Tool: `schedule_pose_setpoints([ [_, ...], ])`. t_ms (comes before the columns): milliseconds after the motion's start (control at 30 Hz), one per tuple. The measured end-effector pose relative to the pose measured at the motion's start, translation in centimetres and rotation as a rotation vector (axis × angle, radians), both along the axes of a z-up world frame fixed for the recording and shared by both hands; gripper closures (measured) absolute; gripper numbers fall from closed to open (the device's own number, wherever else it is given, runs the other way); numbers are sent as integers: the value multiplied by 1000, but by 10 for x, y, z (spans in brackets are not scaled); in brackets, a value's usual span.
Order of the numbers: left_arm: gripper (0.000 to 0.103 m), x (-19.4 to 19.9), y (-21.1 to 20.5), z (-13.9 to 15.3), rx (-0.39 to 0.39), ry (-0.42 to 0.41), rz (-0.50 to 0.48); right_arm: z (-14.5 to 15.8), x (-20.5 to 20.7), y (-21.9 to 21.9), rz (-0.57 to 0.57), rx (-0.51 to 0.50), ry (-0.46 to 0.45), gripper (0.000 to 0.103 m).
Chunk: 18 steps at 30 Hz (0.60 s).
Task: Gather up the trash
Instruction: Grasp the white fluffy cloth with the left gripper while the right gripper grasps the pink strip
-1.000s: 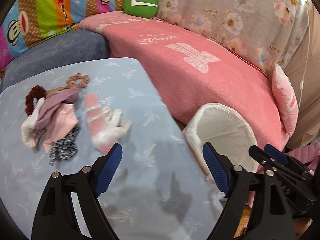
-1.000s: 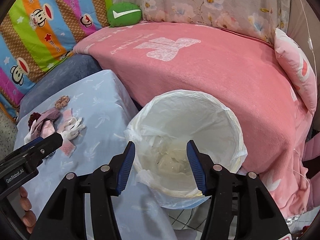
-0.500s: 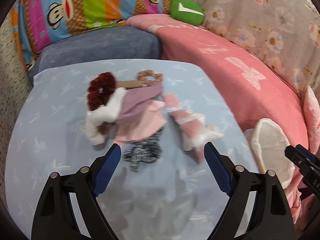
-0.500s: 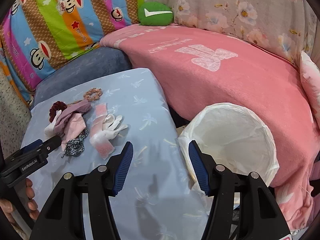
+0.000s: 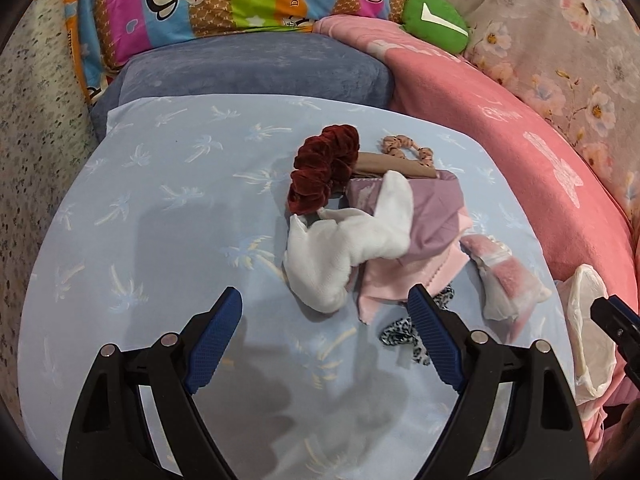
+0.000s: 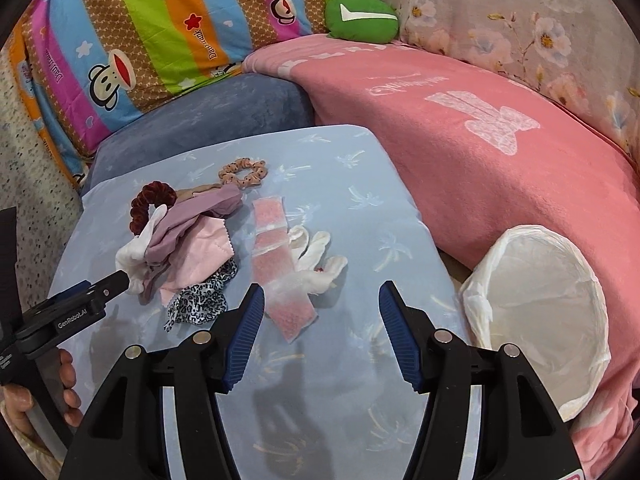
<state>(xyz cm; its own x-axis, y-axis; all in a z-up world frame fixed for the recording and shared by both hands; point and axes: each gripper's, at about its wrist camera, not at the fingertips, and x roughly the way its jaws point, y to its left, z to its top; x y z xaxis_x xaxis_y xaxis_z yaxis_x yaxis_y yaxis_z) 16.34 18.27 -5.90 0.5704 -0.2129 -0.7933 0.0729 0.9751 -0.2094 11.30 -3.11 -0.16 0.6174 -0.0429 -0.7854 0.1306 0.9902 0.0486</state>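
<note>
Pale-blue palm-print tablecloth bears a heap of soft scraps: velvety maroon scrunchie, white fleece, mauve cloth, leopard-print scrap, fuzzy pink-and-white strip. Round bin with crinkled white liner stands just beside the table. Left gripper and right gripper are both spread apart, holding nothing, the right's jaws having just been opening.

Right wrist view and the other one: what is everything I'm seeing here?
table: one, pale blue cloth with palm print, centre
dark red scrunchie: one, far end of the pile
peach scrunchie: one, beside it
white sock: one, on the pile
mauve cloth: one, under the sock
pink cloth: one, under the mauve
leopard-print cloth: one, near edge of the pile
pink-and-white sock: one, right of the pile
bin: one, white liner, right of the table
green cushion: one, on the sofa
left hand-held gripper: open
right hand-held gripper: open
</note>
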Motion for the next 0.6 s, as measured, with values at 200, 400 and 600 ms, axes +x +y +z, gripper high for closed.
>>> schedule_pose_setpoints([
  [200,29,11,6,-9,-44,28,-18,-14,25,15,16,-9,19,44],
  [400,50,15,12,-15,-101,57,-33,-35,46,23,24,-18,54,44],
  [600,85,17,17,-19,-152,78,-56,-52,60,25,24,-22,90,44],
])
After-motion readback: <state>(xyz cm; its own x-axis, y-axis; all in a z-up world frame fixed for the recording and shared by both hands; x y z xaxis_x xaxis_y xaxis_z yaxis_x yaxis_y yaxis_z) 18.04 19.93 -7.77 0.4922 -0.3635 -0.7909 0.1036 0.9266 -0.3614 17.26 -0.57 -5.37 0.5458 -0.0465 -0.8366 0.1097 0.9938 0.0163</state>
